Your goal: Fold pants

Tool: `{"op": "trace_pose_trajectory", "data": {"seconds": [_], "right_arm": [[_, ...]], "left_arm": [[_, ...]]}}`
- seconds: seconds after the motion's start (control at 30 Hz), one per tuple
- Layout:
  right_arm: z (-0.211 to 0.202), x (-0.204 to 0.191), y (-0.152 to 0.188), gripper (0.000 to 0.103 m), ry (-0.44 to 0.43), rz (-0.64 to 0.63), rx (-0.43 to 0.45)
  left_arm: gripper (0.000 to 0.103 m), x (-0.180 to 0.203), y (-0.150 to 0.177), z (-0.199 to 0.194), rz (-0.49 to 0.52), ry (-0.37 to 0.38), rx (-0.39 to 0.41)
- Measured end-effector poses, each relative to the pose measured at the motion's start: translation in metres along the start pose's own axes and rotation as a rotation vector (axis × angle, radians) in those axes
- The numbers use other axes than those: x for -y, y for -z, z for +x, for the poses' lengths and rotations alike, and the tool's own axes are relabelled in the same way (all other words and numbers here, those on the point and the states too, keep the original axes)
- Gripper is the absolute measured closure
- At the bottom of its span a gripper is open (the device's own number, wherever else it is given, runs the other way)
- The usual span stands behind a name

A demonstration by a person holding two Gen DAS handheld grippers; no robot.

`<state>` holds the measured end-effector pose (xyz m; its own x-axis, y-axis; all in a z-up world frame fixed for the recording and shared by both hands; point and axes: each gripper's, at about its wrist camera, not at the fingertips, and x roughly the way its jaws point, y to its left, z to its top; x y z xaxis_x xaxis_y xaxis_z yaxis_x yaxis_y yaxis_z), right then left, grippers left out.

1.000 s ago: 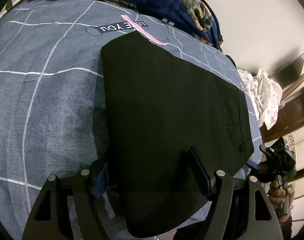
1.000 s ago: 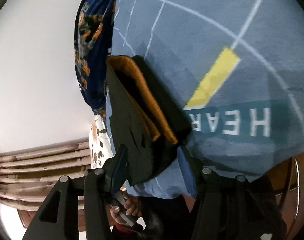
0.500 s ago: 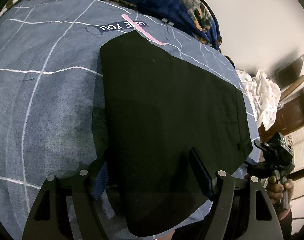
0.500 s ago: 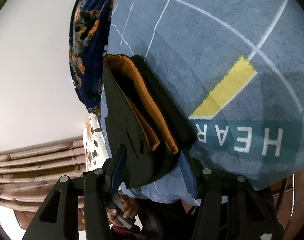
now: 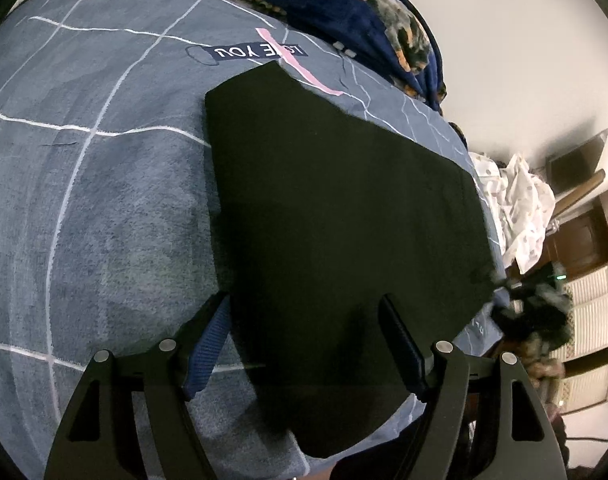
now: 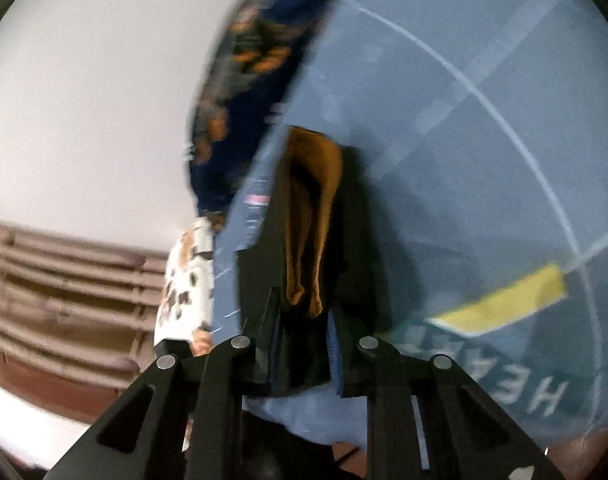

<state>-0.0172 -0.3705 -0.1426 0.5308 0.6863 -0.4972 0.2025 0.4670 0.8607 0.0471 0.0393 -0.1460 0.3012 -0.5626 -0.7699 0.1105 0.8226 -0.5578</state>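
Left wrist view looks down on the black folded pants [image 5: 336, 240], lying flat as a broad dark panel on the blue-grey bedspread with white grid lines [image 5: 84, 200], its near end reaching the bed's near edge. The left gripper [image 5: 304, 344] hovers over that near end with its fingers spread wide, one over the bedspread beside the cloth's left edge and one over the cloth; they press on nothing. At the pants' right corner the right gripper [image 5: 532, 300] appears as a dark blur above a person's hand [image 5: 542, 364].

In the right wrist view, which is smeared by motion, the right gripper [image 6: 304, 328] has just been closing its jaws, and black cloth sits between the blue pads. It seems to be pinching the waistband end, where the orange-brown inner lining [image 6: 312, 216] shows in the open mouth of the pants [image 6: 356, 240], though the blur leaves the exact contact unsure.

Judging from the flat, doubled shape, the legs look already laid together, perhaps with one fold made. A further fold is probably still to come: the right corner looks taken, while the left gripper has yet to close on its side before the cloth can be lifted and carried over
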Motion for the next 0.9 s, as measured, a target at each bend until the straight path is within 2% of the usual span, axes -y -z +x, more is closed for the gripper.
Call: {"op": "trace_pose_trajectory", "data": {"seconds": [0.07, 0.13, 0.23, 0.27, 0.33, 0.47, 0.53, 0.6, 0.73, 0.9], "right_arm": [[0.008, 0.031, 0.002, 0.085, 0.01, 0.06, -0.036], [0.007, 0.045, 0.005, 0.085, -0.054, 0.118, -0.045], [0.006, 0.036, 0.002, 0.083, -0.051, 0.08, -0.052], [0.007, 0.035, 0.001, 0.078, -0.052, 0.086, -0.058], [0.005, 0.036, -0.001, 0.078, -0.054, 0.101, -0.069], [-0.002, 0.029, -0.002, 0.071, -0.016, 0.072, -0.075], [-0.011, 0.019, -0.005, 0.062, 0.035, 0.022, -0.065], [-0.021, 0.008, -0.01, 0.045, 0.099, -0.044, -0.05], [-0.033, 0.003, -0.025, 0.042, 0.087, -0.073, -0.044], [-0.007, 0.003, -0.05, 0.042, 0.132, -0.153, -0.107]], "left_arm": [[0.028, 0.002, 0.001, 0.001, 0.016, -0.009, 0.004], [0.028, 0.004, 0.001, 0.002, 0.029, -0.02, 0.005], [0.027, 0.007, 0.003, 0.002, 0.042, -0.03, 0.003], [0.026, 0.007, 0.002, 0.003, 0.044, -0.03, 0.002], [0.026, 0.006, 0.003, 0.002, 0.045, -0.027, 0.003], [0.026, 0.005, 0.002, 0.002, 0.036, -0.02, 0.004], [0.026, 0.004, 0.002, 0.001, 0.029, -0.015, 0.001], [0.026, 0.003, 0.001, -0.003, 0.012, 0.009, 0.015], [0.026, 0.004, 0.001, -0.017, 0.012, 0.06, 0.071], [0.026, -0.003, -0.003, -0.026, -0.008, 0.034, 0.09]]}}
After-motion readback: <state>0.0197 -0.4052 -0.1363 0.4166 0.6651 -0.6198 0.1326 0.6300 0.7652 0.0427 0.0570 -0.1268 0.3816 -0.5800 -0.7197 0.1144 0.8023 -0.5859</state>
